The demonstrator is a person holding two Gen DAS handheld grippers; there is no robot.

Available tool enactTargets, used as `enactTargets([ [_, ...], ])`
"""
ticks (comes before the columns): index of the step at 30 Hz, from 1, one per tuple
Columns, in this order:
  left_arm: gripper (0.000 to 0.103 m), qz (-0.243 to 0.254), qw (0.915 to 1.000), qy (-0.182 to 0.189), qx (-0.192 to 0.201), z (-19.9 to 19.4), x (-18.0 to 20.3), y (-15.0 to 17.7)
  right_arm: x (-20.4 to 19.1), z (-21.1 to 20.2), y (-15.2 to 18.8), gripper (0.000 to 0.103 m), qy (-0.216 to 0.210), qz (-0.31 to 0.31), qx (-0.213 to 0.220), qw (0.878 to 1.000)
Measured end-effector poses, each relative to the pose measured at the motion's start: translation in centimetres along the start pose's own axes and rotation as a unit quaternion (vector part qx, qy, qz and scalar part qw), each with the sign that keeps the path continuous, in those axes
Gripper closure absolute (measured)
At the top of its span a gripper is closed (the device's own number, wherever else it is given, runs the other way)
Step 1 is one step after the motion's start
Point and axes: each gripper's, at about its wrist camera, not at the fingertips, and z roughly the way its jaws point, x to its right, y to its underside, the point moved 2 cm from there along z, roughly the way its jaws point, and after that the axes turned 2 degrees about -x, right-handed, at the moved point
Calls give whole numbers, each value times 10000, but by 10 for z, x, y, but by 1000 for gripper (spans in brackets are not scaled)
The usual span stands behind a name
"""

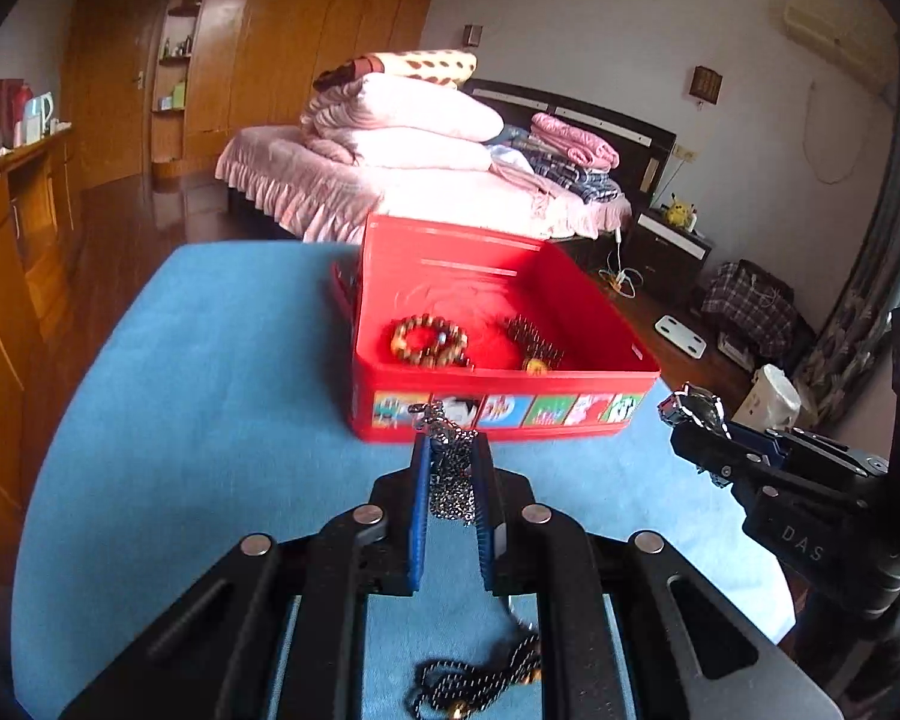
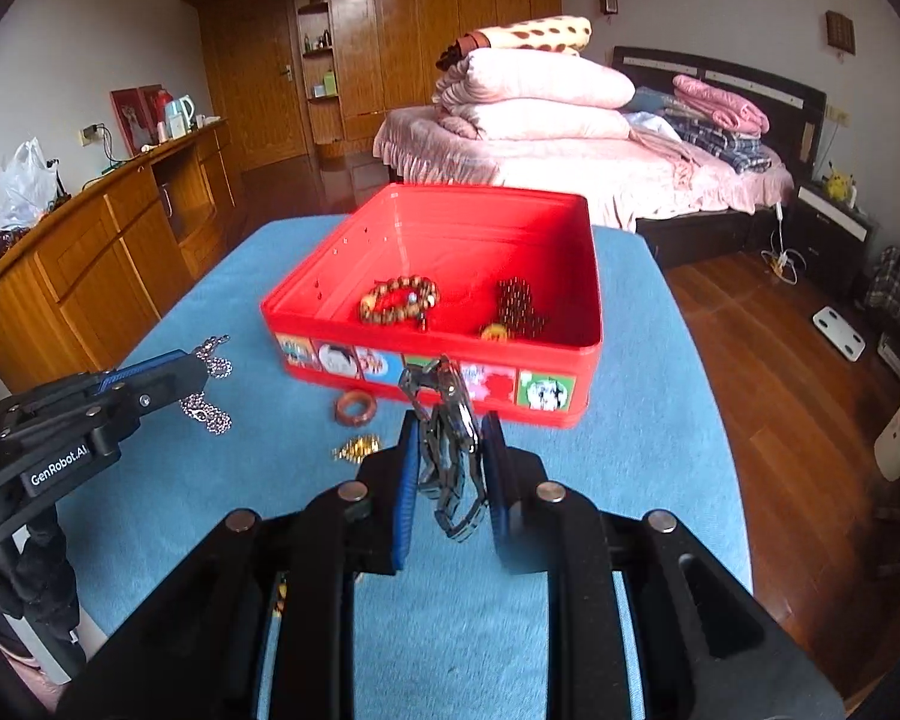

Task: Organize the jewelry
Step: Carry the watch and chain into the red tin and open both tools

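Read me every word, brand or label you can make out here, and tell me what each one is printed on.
"DAS": on the body of the right gripper, left wrist view.
"GenRobot.AI": on the body of the left gripper, right wrist view.
Picture stickers along the red box front: any lettering too blurred to read.

The red tin (image 2: 450,294) stands open-topped near the far edge of the blue bench (image 2: 180,510), so a way in from above is free. Inside it, a brown bead bracelet (image 2: 399,300) takes the left part of the floor and a dark bead string (image 2: 516,306) the right, with bare red floor behind them toward the far wall. The near wall of the tin rises just ahead of both grippers. On the bench before the tin's near left corner lie a brown ring (image 2: 355,409) and a small gold piece (image 2: 357,449), with the left gripper (image 2: 201,373) and its hanging silver chain (image 2: 210,402) beside them. The bench along its right edge is bare.
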Motion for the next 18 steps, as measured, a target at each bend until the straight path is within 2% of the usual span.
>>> enactTargets([
  [10,90,168,9996,3,246,22,19,-63,17,23,-47,84,93,138,43,9999],
  [18,90,179,9997,-152,-45,72,20,-91,32,60,-80,84,123,239,-106,9996],
])
